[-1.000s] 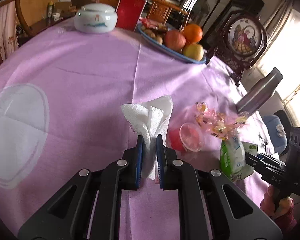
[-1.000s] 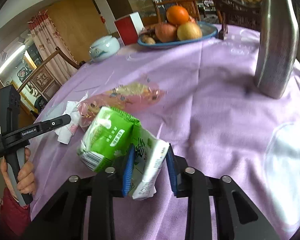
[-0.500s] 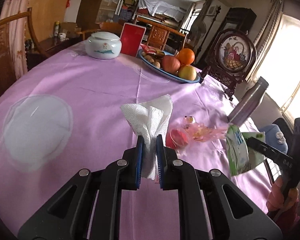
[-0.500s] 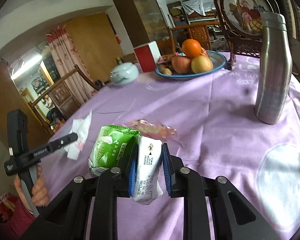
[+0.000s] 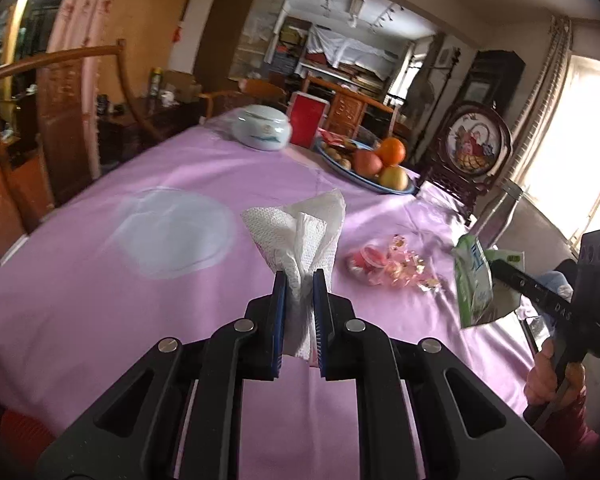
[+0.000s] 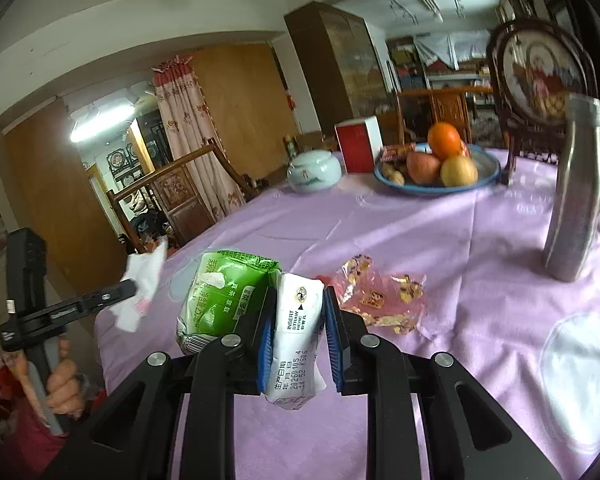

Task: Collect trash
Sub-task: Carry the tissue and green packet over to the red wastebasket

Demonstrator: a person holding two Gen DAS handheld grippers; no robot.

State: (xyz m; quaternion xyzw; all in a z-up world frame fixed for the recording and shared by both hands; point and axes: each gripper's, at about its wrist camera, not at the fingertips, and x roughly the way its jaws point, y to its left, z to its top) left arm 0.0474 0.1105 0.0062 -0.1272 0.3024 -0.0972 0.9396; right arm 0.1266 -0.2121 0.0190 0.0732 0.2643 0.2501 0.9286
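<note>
The left claw (image 5: 299,280) pinches a white paper towel (image 5: 300,232) above the tabletop (image 5: 100,280), left of the pink candy wrapper (image 6: 384,300). The right claw (image 6: 298,312) clamps a crushed green drink carton (image 6: 256,308) just beside that wrapper, near the tabletop's front edge; bare purple cloth stretches beyond.

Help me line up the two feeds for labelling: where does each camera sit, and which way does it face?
Left wrist: on the left tongs, clamping a paper towel, facing across the purple table; right tongs and hand at right.
Right wrist: on the right tongs, gripping a green drink carton, facing the table; left tongs and hand at left.
Shared: fruit plate, pink wrapper.
</note>
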